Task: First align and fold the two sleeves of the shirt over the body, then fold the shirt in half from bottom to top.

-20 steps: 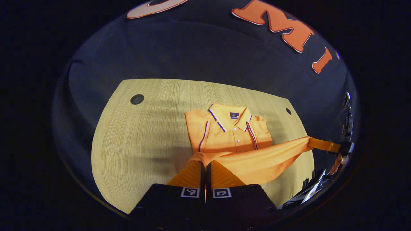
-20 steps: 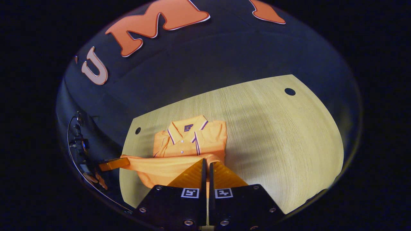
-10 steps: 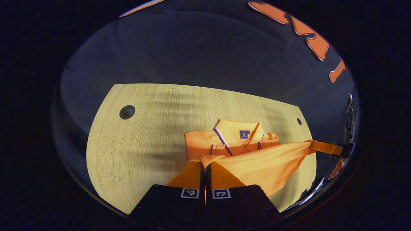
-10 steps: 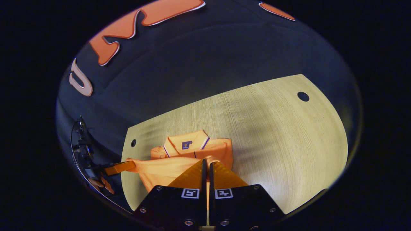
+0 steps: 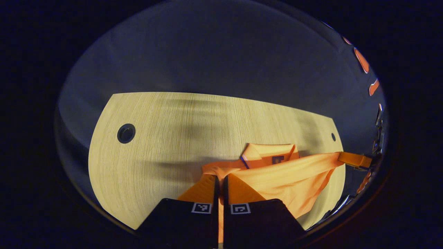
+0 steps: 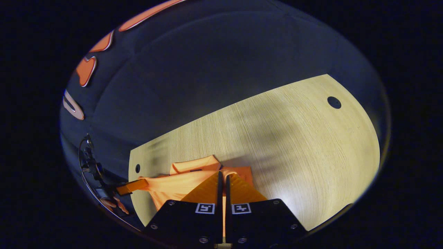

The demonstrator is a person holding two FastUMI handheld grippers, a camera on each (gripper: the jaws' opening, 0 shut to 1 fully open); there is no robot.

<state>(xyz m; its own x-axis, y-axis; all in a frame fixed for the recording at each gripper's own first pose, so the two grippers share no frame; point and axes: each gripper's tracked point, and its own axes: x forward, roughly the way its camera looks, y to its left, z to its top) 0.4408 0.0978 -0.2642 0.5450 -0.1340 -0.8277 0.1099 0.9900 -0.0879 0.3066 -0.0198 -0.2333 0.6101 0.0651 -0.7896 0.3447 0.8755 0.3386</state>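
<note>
Left gripper (image 5: 219, 178): clenched on one corner of the shirt's hem, fingers pressed together on the cloth.
Right gripper (image 6: 222, 174): likewise clamped on the other hem corner.
Shirt (image 5: 277, 173): orange, lower half lifted and stretched between both grippers, hanging just ahead of them over the body.
Collar (image 5: 268, 152): just beyond the raised hem, lying on the table.
Table (image 5: 155, 138): pale wood, under and ahead of both tools.

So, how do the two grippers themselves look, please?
Each gripper, left and right, has a dark, blocky body that widens toward the camera, and two wedge-shaped ribbed fingers that taper to narrow tips. Each finger base carries a small square black-and-white marker. In the right gripper view, round screws dot the body.
</note>
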